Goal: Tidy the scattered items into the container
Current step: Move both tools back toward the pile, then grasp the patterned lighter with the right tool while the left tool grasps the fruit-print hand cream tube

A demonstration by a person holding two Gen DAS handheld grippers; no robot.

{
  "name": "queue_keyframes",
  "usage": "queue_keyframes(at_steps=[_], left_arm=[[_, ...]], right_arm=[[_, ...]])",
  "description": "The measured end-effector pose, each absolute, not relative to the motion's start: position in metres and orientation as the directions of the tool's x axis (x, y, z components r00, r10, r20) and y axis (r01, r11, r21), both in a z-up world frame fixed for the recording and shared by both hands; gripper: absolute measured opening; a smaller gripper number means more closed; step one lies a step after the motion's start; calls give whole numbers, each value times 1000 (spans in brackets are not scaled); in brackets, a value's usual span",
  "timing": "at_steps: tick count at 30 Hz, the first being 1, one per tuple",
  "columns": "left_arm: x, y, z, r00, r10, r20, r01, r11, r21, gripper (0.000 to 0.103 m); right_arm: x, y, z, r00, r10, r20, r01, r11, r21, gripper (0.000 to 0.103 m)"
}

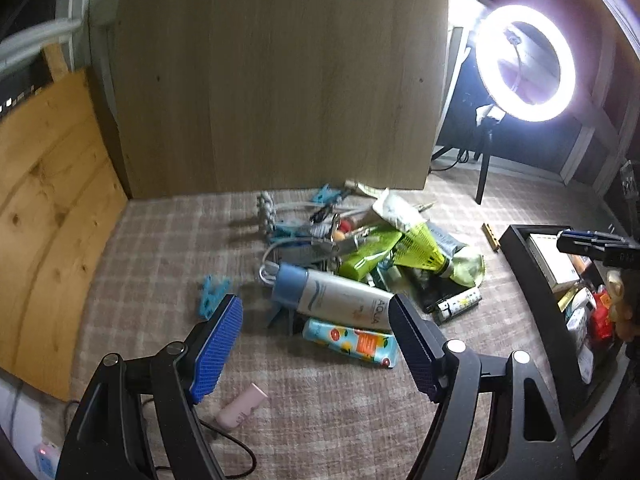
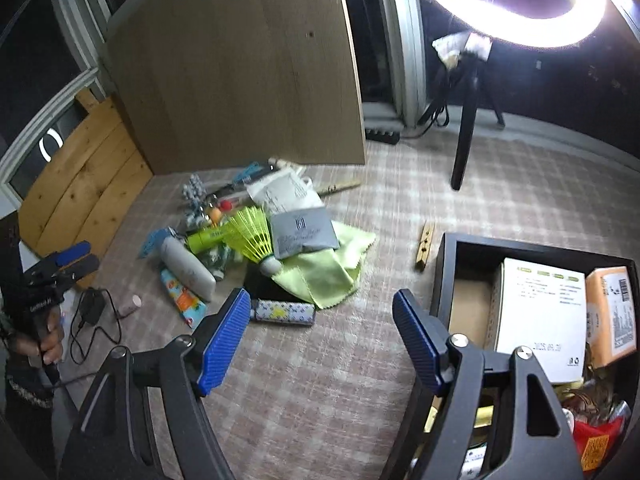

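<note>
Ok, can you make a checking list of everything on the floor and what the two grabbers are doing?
Surface: pale checked carpet, bare beneath both grippers.
Job's things: black open-top box, part-filled with cartons; pile beside it includes a white tube with blue cap, yellow shuttlecock, lime cloth, fruit-print tube.
Clutter: wooden clothes peg lying alone; small pink cylinder.
Grippers: left gripper jaws open, empty, over the tubes; right gripper jaws open, empty.
Cables: black adapter with lead on carpet.
Surroundings: upright wooden board, lit ring light.
</note>
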State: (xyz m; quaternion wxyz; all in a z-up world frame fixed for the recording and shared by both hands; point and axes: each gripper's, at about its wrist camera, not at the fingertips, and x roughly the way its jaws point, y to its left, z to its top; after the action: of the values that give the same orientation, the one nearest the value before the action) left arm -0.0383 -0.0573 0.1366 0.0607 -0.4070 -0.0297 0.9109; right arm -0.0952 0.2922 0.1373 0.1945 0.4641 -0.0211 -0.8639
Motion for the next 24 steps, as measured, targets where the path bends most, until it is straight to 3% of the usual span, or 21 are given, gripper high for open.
queue_keyframes(at_steps=[5,9,18,24], left_arm=[[-48,-56,112,-620,170,-766,-72,-984,-160,71],[-51,-39,93,-576,187,-795,-116,-982,-147,64],[-52,-38,50,-462,224,-858,-89,-974,-206,63],[-71,-36,31,-419,246,-874,-32,-966,-256,59]], right_arm=[[-102,279,115,-405,-392,-826,403,-888,224,71],[-107,256,95,-313,-416,-854,501,-836,224,53],[-123,193,67,-239,-347,-907,694,-715,90,52],[-136,175,51,-189,-341,-921,758,-647,84,52]])
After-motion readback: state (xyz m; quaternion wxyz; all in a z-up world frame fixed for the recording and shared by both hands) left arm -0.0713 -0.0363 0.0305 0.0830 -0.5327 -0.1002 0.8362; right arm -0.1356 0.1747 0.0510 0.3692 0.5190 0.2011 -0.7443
